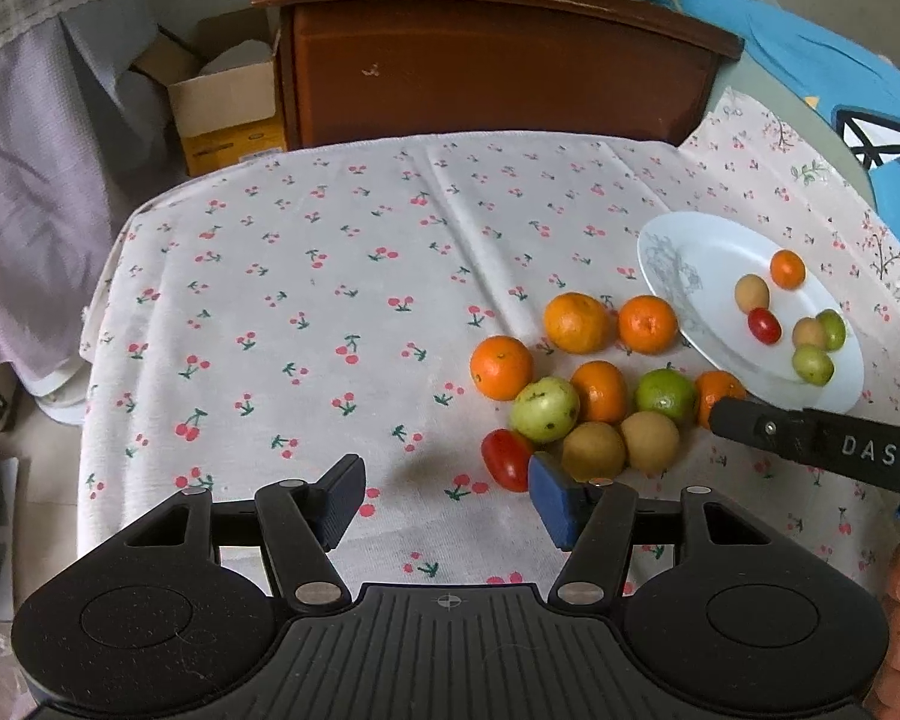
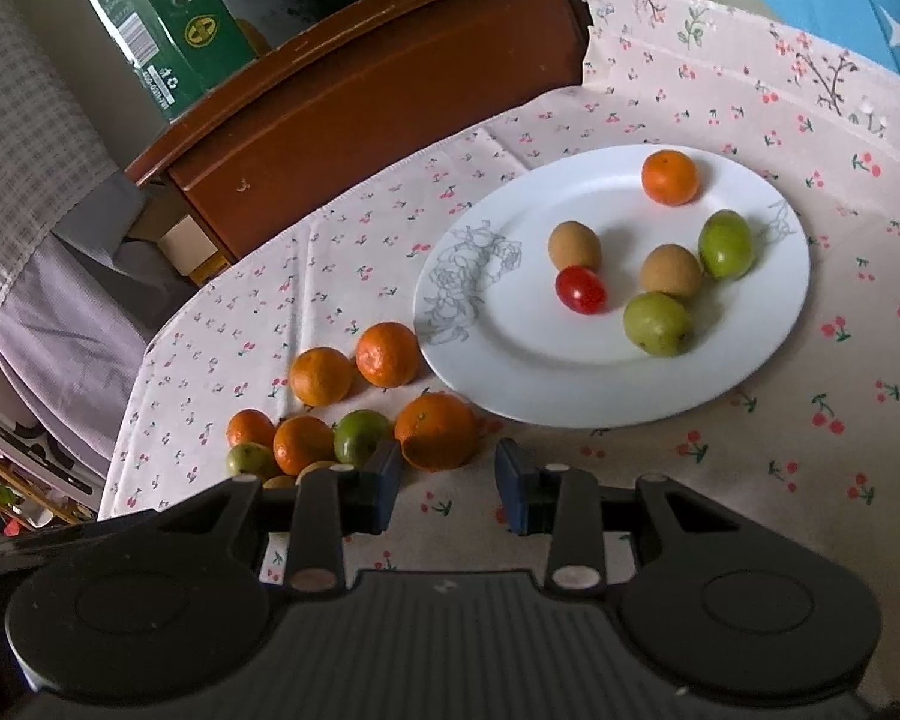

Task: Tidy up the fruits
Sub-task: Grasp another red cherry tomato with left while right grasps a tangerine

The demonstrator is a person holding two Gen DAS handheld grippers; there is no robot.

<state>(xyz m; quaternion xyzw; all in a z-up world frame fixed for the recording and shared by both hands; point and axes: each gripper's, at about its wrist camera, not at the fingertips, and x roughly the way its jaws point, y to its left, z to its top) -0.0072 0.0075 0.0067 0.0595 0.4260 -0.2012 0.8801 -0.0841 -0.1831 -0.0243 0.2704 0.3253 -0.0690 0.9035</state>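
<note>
A white plate (image 2: 510,360) holds an orange (image 2: 669,177), a red tomato (image 2: 581,289), two brown fruits and two green fruits; it also shows in the left wrist view (image 1: 708,252). A pile of loose oranges (image 1: 501,367), green and brown fruits and a red tomato (image 1: 506,459) lies on the cloth left of the plate. My left gripper (image 1: 447,498) is open and empty, its right finger beside the red tomato. My right gripper (image 2: 448,486) is open and empty, just in front of the nearest orange (image 2: 437,431). Its body shows in the left wrist view (image 1: 822,444).
The table wears a cherry-print cloth (image 1: 306,312). A brown wooden cabinet (image 1: 492,60) stands behind the table, a cardboard box (image 1: 222,96) to its left. A green box (image 2: 168,30) sits on the cabinet. Blue fabric (image 1: 822,72) lies at the far right.
</note>
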